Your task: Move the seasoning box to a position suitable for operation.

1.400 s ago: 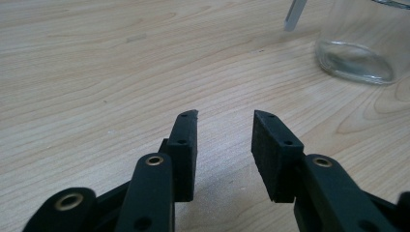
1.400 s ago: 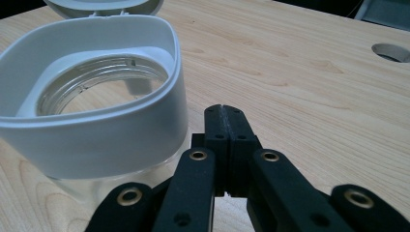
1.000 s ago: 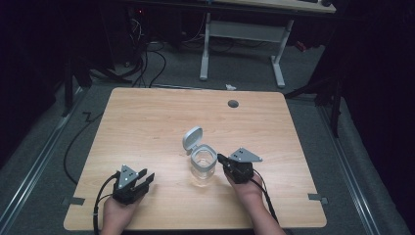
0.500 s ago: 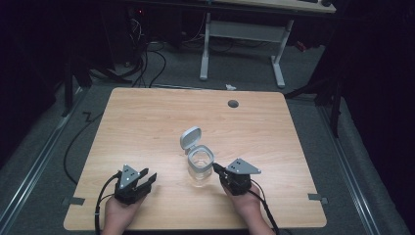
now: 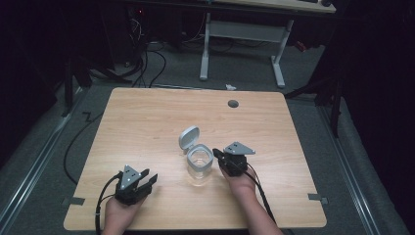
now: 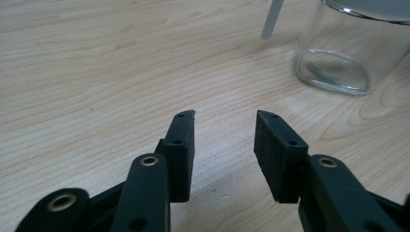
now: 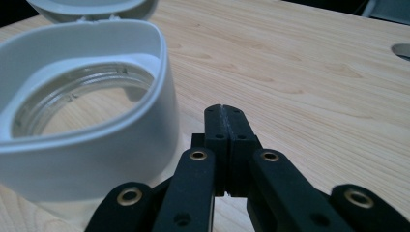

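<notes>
A clear glass jar with a grey collar and a flipped-open grey lid stands upright in the middle of the wooden table. My right gripper is shut just right of the jar's collar, nothing between its pads. Low on the table's front left, my left gripper is open and empty, pointing toward the jar's glass base.
A round cable hole sits near the table's far edge. Behind the table stands a white desk frame, and cables lie on the grey floor. Each gripper trails a black cable over the front edge.
My right gripper dipped toward the front edge half a second ago and has come back up beside the jar's collar. The left gripper and the jar have stayed put.
</notes>
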`<state>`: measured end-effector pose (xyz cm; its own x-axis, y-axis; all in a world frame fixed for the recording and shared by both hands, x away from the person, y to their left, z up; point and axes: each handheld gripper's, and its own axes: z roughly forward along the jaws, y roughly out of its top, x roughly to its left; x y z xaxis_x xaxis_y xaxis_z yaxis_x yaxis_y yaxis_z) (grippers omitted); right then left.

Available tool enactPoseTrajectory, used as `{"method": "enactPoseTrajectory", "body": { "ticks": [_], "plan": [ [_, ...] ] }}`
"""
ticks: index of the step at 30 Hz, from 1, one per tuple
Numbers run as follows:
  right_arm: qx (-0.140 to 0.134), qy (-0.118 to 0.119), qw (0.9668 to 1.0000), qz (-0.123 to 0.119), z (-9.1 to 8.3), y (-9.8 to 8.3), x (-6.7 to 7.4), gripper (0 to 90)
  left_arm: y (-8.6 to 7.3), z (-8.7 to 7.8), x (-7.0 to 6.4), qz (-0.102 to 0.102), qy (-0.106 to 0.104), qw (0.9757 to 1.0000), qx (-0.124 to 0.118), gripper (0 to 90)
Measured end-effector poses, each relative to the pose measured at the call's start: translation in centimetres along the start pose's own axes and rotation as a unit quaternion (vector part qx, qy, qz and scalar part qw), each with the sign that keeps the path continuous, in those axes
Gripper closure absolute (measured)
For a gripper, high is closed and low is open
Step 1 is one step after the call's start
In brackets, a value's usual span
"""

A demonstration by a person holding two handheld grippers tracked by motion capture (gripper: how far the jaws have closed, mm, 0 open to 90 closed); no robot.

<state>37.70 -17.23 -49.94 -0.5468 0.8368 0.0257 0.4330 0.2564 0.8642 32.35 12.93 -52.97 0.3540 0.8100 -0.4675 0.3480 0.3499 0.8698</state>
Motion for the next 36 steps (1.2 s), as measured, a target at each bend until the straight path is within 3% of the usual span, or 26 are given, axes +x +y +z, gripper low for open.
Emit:
{"method": "enactPoseTrajectory", "body": {
  "ticks": [13,22,27,28,29,30,33,36],
  "plan": [
    [-0.022,0.021,0.9992,-0.024,-2.9,-1.0,3.6,90.0,0.1,0.0,-0.1,0.001,-0.001,1.0000,0.000,60.4],
    [-0.024,0.028,0.9991,-0.021,-3.6,-1.6,5.2,89.0,0.1,-0.3,-0.6,-0.005,-0.013,0.9999,0.002,60.5],
    [-0.019,0.016,0.9995,-0.016,-3.8,-1.7,4.3,88.2,-0.3,-0.8,-2.2,-0.014,-0.059,0.9981,0.014,65.6],
    [-0.016,0.014,0.9997,-0.011,-3.7,-1.8,3.9,88.6,-0.5,-0.8,-2.7,-0.020,-0.073,0.9970,0.019,68.0],
    [-0.009,0.009,0.9999,-0.005,-3.6,-1.9,3.1,89.5,-1.0,-1.0,-4.0,-0.027,-0.105,0.9938,0.027,73.7],
    [-0.009,0.009,0.9999,-0.005,-3.6,-1.9,3.1,89.5,-1.0,-1.0,-4.0,-0.027,-0.105,0.9938,0.027,76.1],
    [-0.005,-0.001,1.0000,-0.005,-3.4,-1.7,2.3,90.0,-2.1,-0.9,-6.2,-0.020,-0.133,0.9899,0.044,81.8],
    [-0.006,-0.007,1.0000,0.000,-3.1,-1.3,1.6,90.0,-3.6,-0.2,-8.1,-0.011,-0.144,0.9875,0.063,85.7]
  ]
}}
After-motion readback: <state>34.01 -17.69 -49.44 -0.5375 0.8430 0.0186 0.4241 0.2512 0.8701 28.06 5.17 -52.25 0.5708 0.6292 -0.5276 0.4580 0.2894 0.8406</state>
